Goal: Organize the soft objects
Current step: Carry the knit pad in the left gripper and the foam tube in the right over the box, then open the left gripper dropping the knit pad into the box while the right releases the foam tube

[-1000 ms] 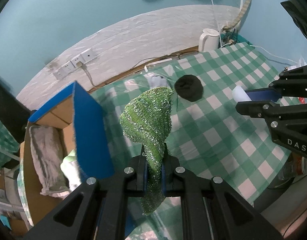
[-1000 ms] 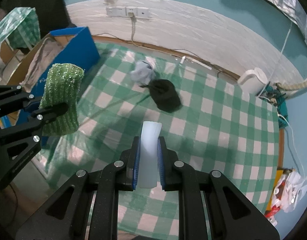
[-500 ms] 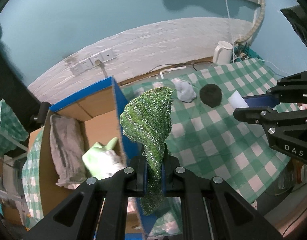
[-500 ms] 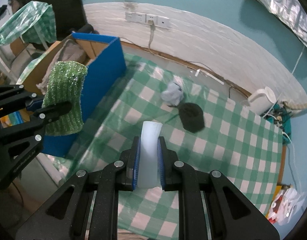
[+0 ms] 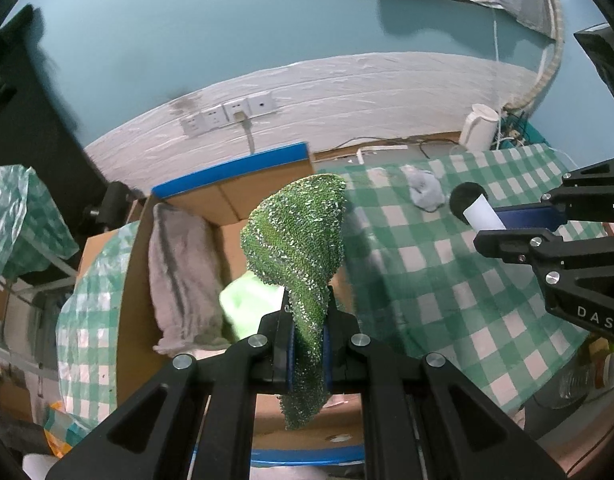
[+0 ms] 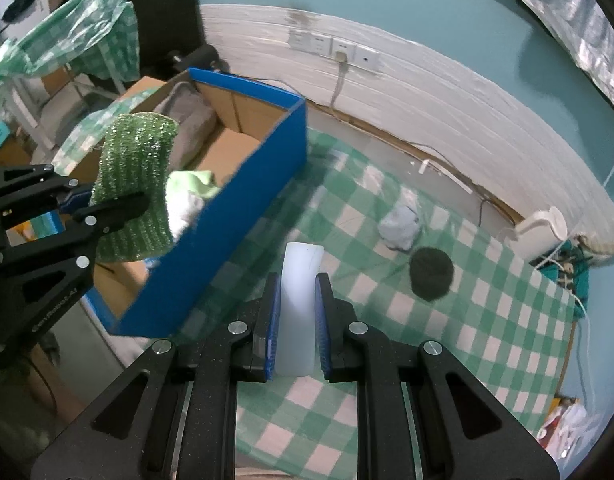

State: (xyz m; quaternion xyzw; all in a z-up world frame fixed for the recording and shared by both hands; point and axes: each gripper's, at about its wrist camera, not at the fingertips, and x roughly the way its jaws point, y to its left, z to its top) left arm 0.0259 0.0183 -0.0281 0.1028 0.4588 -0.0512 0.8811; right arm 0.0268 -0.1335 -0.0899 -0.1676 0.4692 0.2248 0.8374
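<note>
My left gripper is shut on a sparkly green cloth and holds it above the open cardboard box with blue outer walls. The cloth also shows in the right wrist view, over the box. Inside the box lie a grey towel and a light green soft item. My right gripper is shut on a white foam piece, above the green checked tablecloth. A black round pad and a pale blue-grey cloth lie on the table.
A white kettle stands at the table's far right by tangled cables. Wall sockets with a plugged cable sit behind the box. A checked plastic cover hangs over furniture left of the box.
Both grippers have moved left toward the box. The green cloth now hangs over the box's inside instead of over the table. The white foam piece stays gripped.
</note>
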